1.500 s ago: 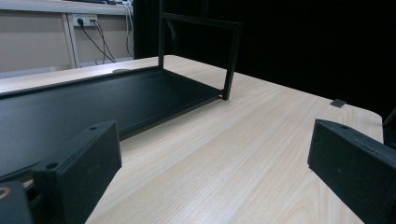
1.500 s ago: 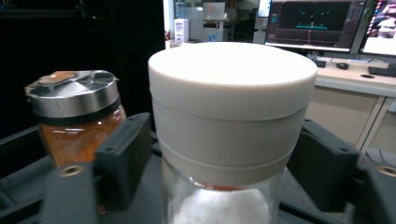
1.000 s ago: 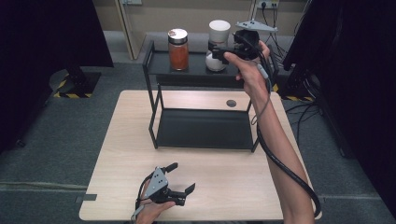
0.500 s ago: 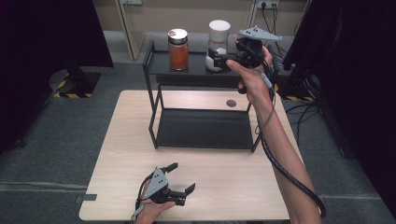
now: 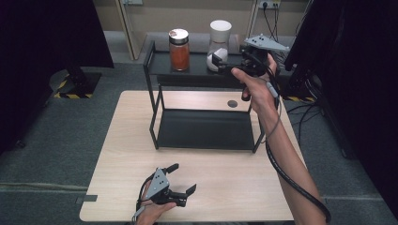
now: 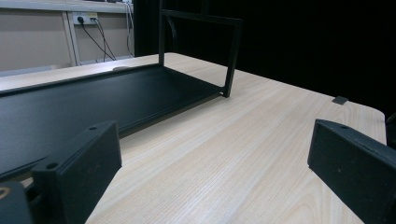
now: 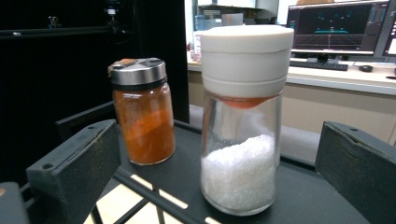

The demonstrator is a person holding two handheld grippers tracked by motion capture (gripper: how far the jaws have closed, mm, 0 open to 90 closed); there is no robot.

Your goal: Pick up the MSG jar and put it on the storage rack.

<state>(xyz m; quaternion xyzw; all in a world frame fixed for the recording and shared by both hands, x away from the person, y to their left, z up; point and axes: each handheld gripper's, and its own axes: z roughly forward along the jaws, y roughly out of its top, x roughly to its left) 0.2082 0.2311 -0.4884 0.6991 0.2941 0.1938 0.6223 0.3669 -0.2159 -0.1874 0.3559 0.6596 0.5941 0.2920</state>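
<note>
On the top shelf of a black metal rack (image 5: 155,84), as seen from the high view, a white-capped jar (image 5: 219,43) is stood upright beside a jar of orange powder (image 5: 179,48), the two near each other but apart. The right gripper (image 5: 220,63) is held level at the white-capped jar, its jaws spread with the jar's base between them, though contact cannot be judged from above; those jaws have just been opening. Near the front edge of the wooden table (image 5: 117,154), the left gripper (image 5: 183,180) is held low with its jaws wide apart and nothing between them. From the left gripper view, the rack's lower shelf (image 6: 93,100) is seen lying flat on the table (image 6: 224,154), and the two black jaws are seen spread over bare wood. From the right gripper view, the white-capped jar (image 7: 242,121) is shown as clear glass, about half filled with white grains under a broad white cap, standing between the spread jaws without being touched; the orange jar (image 7: 142,112), topped with a silver lid, is set to its left.
</note>
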